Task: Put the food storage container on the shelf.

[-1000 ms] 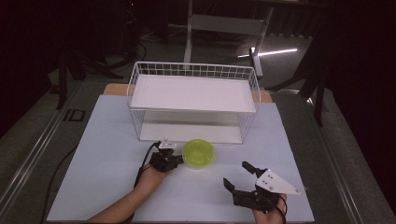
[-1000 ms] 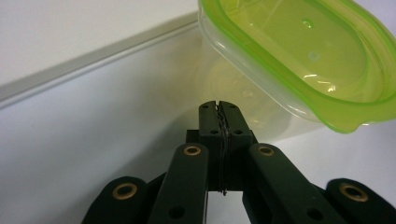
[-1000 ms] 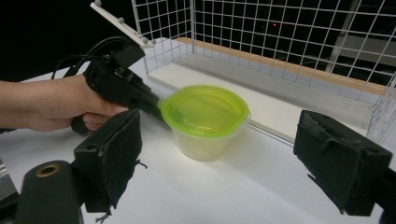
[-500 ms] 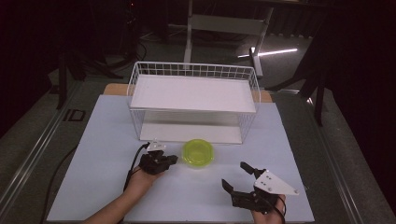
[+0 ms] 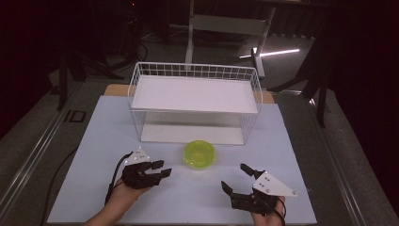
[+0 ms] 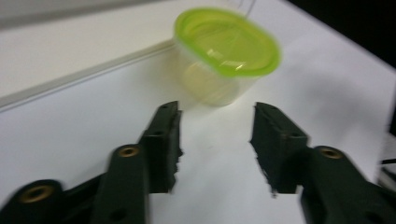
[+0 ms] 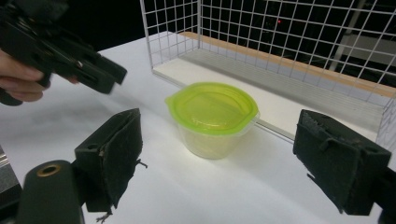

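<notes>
Here, clear tub [image 5: 199, 155] with lime-green lid, both grippers' jaws wide, empty

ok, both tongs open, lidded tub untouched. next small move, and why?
Probably ease the right tongs forward toward the green-lidded tub. In the right gripper view the tub sits centred between wide-open jaws, upright on the white table, apart from the wire rack. The left tongs stand off to its side.

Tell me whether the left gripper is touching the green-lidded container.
Apart. In the left gripper view, white table shows between the open left gripper and the container; the high view shows a gap too.
</notes>
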